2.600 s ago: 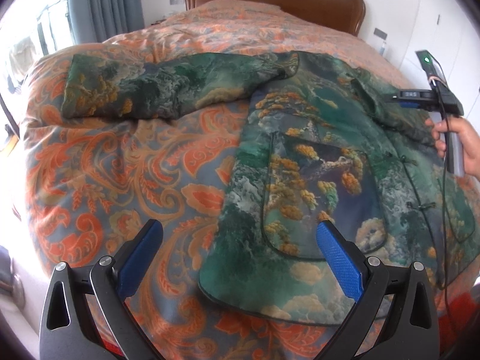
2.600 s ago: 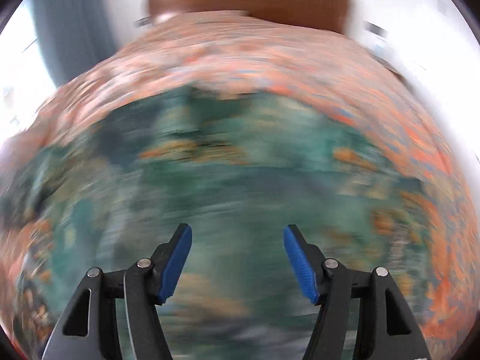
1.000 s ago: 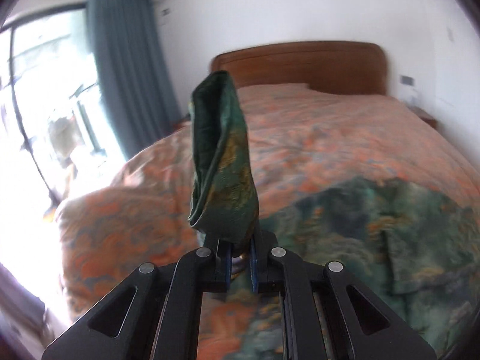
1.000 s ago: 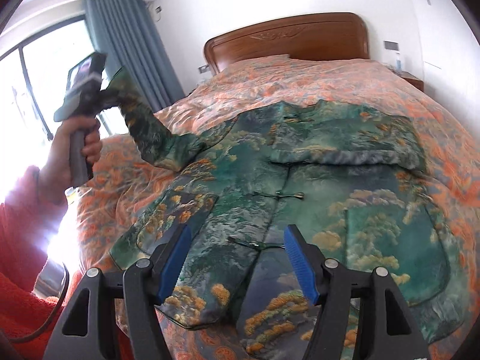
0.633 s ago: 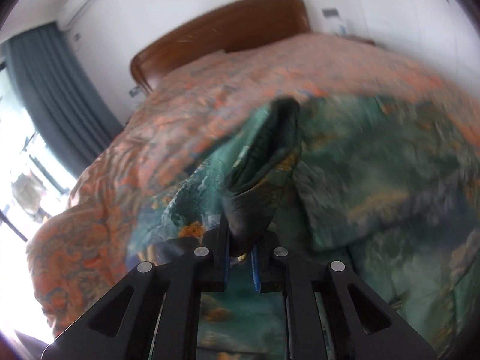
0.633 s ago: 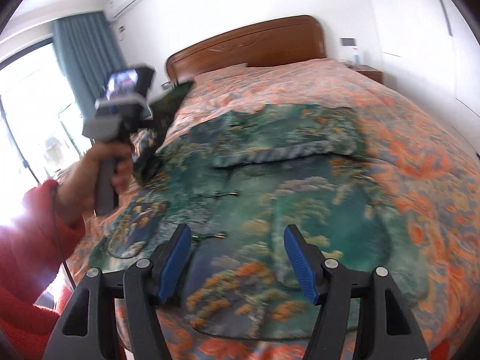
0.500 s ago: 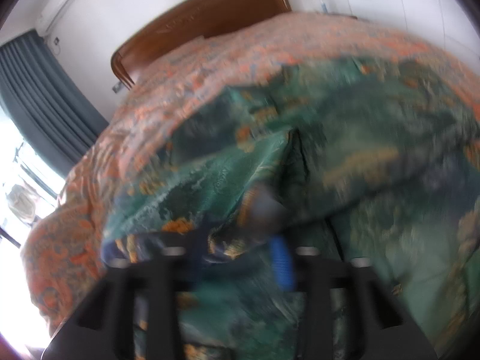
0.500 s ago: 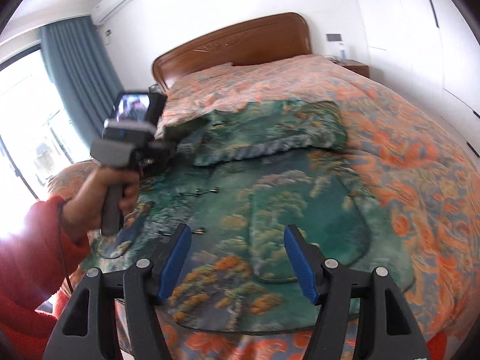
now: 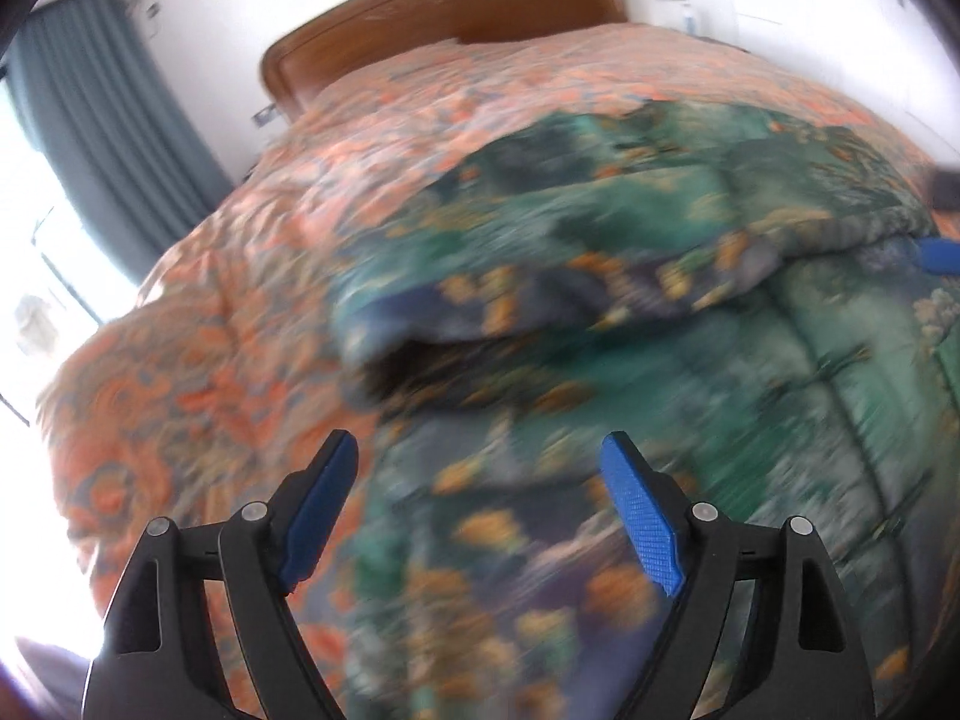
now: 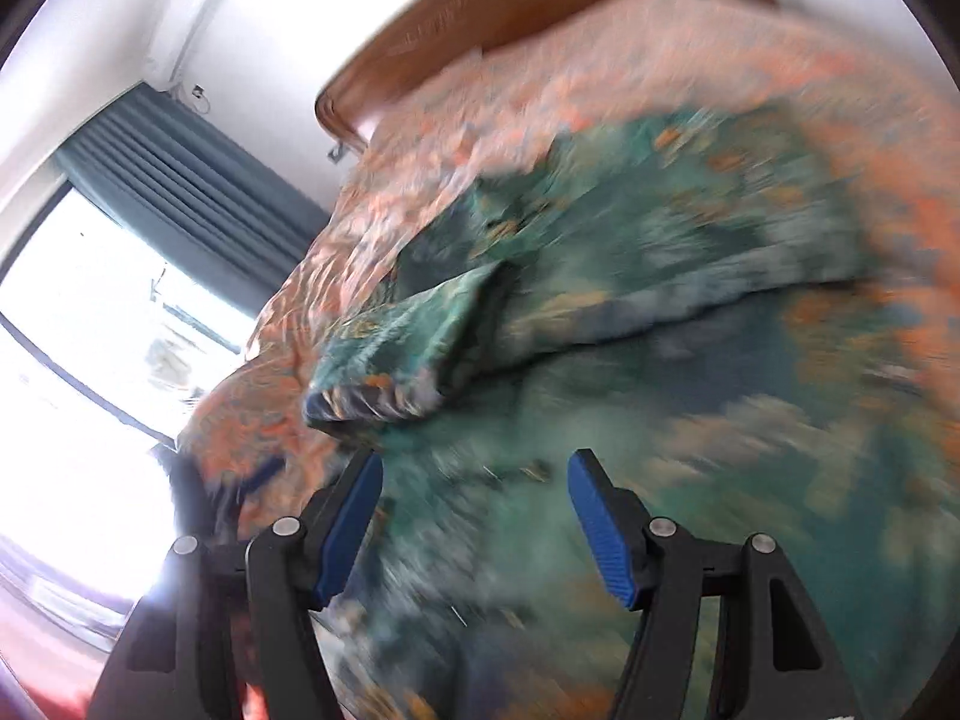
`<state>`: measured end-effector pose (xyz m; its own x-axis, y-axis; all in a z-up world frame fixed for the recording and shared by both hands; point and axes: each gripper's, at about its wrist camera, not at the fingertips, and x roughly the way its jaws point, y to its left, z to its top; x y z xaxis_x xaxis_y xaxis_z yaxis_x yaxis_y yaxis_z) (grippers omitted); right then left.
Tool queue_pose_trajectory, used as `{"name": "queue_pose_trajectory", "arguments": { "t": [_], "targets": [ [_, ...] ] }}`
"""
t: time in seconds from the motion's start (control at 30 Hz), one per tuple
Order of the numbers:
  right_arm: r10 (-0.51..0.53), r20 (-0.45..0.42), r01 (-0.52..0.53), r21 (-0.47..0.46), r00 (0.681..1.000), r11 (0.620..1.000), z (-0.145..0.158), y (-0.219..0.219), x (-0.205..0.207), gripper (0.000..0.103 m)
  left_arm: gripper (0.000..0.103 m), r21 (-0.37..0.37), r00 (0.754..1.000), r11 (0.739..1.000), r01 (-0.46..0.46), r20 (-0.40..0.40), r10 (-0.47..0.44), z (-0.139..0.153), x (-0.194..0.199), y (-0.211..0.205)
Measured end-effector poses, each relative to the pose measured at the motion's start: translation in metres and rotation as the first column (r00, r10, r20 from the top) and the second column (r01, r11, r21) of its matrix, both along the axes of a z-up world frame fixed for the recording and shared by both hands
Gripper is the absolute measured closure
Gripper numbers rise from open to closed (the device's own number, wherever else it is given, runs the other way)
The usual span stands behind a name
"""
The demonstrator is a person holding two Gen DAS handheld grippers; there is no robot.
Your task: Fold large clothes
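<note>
Closest to you, your left gripper stood with its jaws wide, having just been opening, and nothing lay between the blue pads; your right gripper was likewise spread and empty. Below and ahead of both pairs of fingers, not touching them, lay the green jacket on the orange bedspread, its front up. Just beyond the fingers the sleeve lay folded across the chest, its dark cuff opening turned toward your left side. The jacket looked padded and soft, probably bulky, with a smooth, likely slippery face, so you would do best to pinch a hem or a seamed edge, not the flat middle. Farther off stood the wooden headboard and the curtain.
</note>
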<state>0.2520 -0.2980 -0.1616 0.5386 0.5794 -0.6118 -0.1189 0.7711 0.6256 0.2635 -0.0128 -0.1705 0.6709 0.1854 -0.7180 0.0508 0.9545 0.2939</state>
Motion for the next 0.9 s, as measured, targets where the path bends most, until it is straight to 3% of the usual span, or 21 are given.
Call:
{"name": "queue_pose_trajectory", "arguments": {
  "t": [0.17,0.27,0.33,0.43,0.5,0.53,0.63,0.77,0.9],
  "targets": [
    [0.052,-0.168,-0.026,0.151,0.984,0.988,-0.043,0.056,0.078,0.037,0.018,-0.047,0.998,0.997,-0.055,-0.01,0.055,-0.005,-0.022,0.033],
    [0.02,-0.209,0.002,0.105,0.978,0.994,-0.062,0.084,0.1,0.04,0.018,-0.062,0.998,0.996,-0.067,-0.014,0.067,-0.008,-0.028,0.043],
    [-0.014,-0.16,0.012,-0.014,0.987,1.0,-0.055,0.096,0.106,0.088,0.018,-0.06,0.997,0.995,-0.077,-0.013,0.076,-0.01,-0.032,0.05],
    [0.002,0.018,0.001,-0.139,1.0,0.99,-0.011,0.102,0.104,0.088,0.018,-0.064,0.997,0.995,-0.078,-0.008,0.078,-0.01,-0.036,0.056],
    [0.011,0.156,0.028,-0.248,0.988,0.968,0.022,0.098,0.1,0.088,0.018,-0.075,0.998,0.995,-0.069,-0.007,0.069,-0.009,-0.035,0.055],
    [0.009,0.178,0.041,-0.275,0.984,0.961,0.029,0.094,0.101,0.088,0.018,-0.08,0.998,0.995,-0.064,-0.007,0.063,-0.008,-0.034,0.054],
    [-0.031,0.12,0.071,-0.345,0.992,0.936,0.015,0.073,0.118,0.088,0.018,-0.099,0.998,0.993,-0.057,-0.011,0.056,-0.004,-0.027,0.051],
    [-0.098,-0.003,0.086,-0.46,0.995,0.884,-0.041,0.055,0.136,0.088,0.018,-0.103,0.998,0.992,-0.067,-0.008,0.067,0.005,-0.01,0.053],
    [-0.116,0.016,0.113,-0.405,0.993,0.907,-0.051,0.049,0.132,0.082,0.011,-0.103,0.994,0.99,-0.092,0.046,0.098,0.025,0.031,0.061]
  ]
}}
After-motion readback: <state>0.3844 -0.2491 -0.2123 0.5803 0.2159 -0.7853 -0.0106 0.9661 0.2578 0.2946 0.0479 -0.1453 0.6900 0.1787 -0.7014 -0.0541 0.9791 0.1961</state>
